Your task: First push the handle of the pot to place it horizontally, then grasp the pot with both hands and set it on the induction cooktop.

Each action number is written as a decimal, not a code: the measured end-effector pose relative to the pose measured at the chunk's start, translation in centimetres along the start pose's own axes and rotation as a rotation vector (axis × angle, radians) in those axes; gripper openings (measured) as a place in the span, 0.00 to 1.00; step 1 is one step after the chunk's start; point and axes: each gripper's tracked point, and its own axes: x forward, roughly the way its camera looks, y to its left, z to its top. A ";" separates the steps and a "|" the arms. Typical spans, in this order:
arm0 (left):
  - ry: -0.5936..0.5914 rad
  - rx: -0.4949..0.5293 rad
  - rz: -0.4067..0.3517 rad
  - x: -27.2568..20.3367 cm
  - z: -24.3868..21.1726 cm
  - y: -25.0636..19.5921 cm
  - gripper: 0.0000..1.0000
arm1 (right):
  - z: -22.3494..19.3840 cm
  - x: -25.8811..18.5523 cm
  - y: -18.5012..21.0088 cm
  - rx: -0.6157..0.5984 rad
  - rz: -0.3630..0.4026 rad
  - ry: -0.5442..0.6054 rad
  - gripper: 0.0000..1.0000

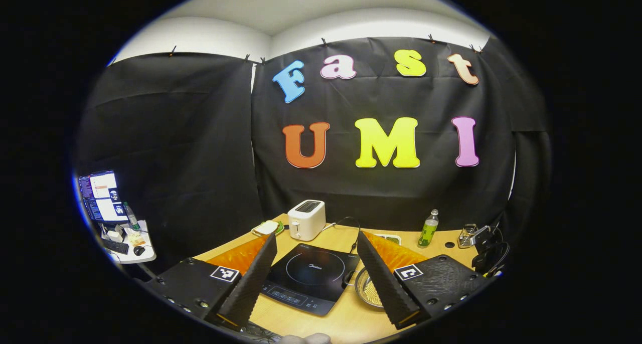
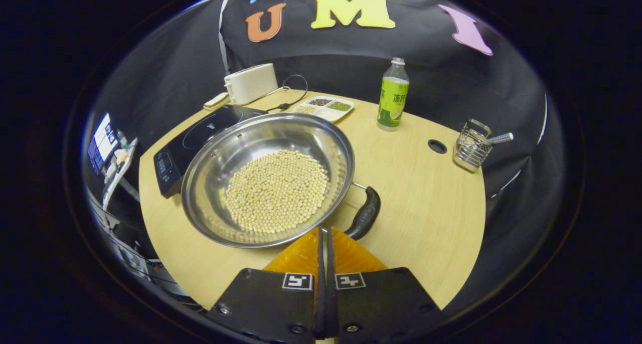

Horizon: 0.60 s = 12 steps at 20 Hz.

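A steel pot [image 2: 271, 178] holding pale beans [image 2: 278, 191] sits on the wooden table [image 2: 426, 208], its left rim reaching over the black induction cooktop [image 2: 200, 133]. The pot's black handle [image 2: 365, 213] points toward me and slightly right. My right gripper [image 2: 323, 231] is shut with nothing in it, its tips at the pot's near rim just left of the handle. In the left gripper view, my left gripper [image 1: 317, 234] is open wide above the cooktop [image 1: 308, 279]. A sliver of the pot [image 1: 368, 291] shows behind its right finger.
A white toaster [image 2: 251, 83] and a divided dish of grains [image 2: 325, 107] stand behind the cooktop. A green bottle [image 2: 392, 96] is at the back right, with a wire holder [image 2: 471, 146] near the right edge. A desk with a monitor [image 1: 103, 196] stands off to the left.
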 end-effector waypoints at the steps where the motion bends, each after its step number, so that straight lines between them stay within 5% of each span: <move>1: -0.003 0.001 -0.007 0.1 -0.1 -0.1 0.96 | 0.1 -0.2 -0.2 0.001 -0.014 -0.008 0.04; 5: -0.014 0.025 -0.060 1.8 -0.8 -0.1 0.96 | 0.6 -2.5 -0.3 0.003 -0.068 -0.065 0.01; 7: -0.003 0.042 -0.111 3.0 -1.7 -0.2 0.96 | 0.6 -3.9 -0.4 0.015 -0.118 -0.085 0.12; 11: 0.025 0.050 -0.240 5.3 -3.5 -0.6 0.96 | 0.7 -6.9 0.3 0.073 -0.233 -0.126 0.75; 12: 0.034 0.056 -0.263 5.9 -4.1 -0.4 0.96 | 0.7 -7.6 0.6 0.094 -0.266 -0.132 0.82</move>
